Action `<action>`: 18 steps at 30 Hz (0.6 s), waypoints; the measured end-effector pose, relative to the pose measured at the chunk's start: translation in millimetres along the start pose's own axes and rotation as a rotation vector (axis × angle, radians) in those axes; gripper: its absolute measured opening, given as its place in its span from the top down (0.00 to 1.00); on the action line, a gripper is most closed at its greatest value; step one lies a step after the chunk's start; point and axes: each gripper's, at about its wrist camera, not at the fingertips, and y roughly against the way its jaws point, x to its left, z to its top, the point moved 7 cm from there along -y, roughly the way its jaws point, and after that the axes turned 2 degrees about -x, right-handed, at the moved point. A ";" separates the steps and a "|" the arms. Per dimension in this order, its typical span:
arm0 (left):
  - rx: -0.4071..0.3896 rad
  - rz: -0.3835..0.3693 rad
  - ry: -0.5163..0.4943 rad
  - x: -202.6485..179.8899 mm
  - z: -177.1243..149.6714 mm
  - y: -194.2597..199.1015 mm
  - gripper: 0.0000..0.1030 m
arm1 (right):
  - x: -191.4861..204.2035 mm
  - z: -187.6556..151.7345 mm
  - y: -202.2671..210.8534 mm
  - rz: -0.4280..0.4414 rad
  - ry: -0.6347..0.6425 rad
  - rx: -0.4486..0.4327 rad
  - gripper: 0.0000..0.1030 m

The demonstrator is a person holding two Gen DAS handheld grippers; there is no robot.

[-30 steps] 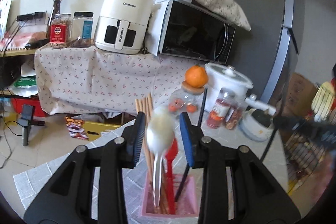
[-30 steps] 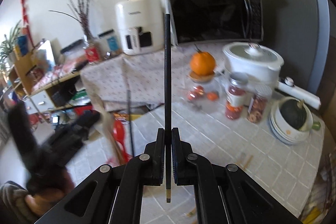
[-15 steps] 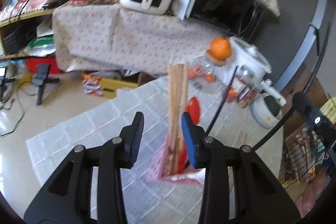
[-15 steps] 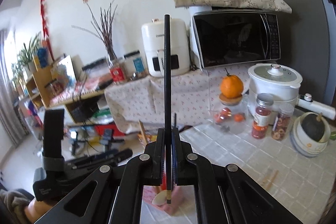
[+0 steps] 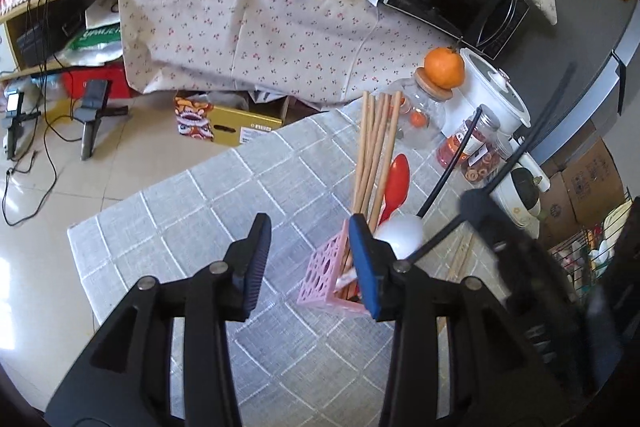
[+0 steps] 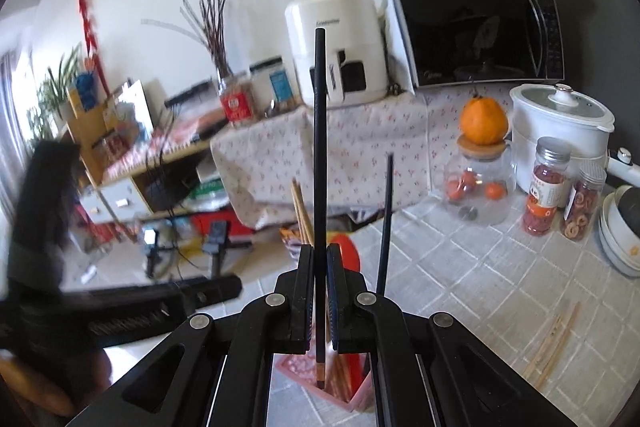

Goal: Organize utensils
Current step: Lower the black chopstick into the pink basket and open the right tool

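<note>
From the left wrist, the left gripper [image 5: 308,255] hangs wide open and empty above the checked tablecloth [image 5: 192,211], its right pad beside the pink holder [image 5: 326,281] containing wooden chopsticks [image 5: 374,151], a red spoon [image 5: 396,183] and a white spoon [image 5: 400,233]. From the right wrist, the right gripper [image 6: 319,297] pinches 1 black chopstick [image 6: 319,131] upright, its lower tip just over the holder [image 6: 356,393].

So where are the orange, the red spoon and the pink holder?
orange [image 5: 444,72], left wrist view, middle of the fruit.
red spoon [image 5: 397,175], left wrist view, on its bowl.
pink holder [image 5: 321,277], left wrist view, on its perforated side wall.
</note>
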 end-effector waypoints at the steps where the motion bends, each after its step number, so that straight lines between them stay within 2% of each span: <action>1: 0.003 -0.003 0.003 -0.1 -0.1 0.1 0.59 | 1.7 -3.0 -2.8 -0.004 0.016 0.006 0.94; 5: 0.021 -0.026 -0.002 -4.6 -2.4 2.5 0.59 | 11.9 -18.6 -16.5 0.014 0.074 0.101 0.91; 7: 0.027 -0.031 -0.010 -7.4 -3.9 4.5 0.59 | 14.9 -22.1 -16.7 0.014 0.100 0.129 0.83; 10: 0.034 -0.041 -0.017 -10.4 -4.4 6.5 0.59 | 11.0 -15.7 -6.8 0.011 0.090 0.120 0.76; 15: 0.032 -0.050 -0.054 -21.1 -7.3 8.6 0.59 | -16.0 3.6 17.6 -0.025 0.018 0.071 0.76; 18: 0.032 -0.067 -0.089 -32.4 -11.3 10.4 0.59 | -37.1 10.7 29.9 -0.063 -0.031 0.070 0.74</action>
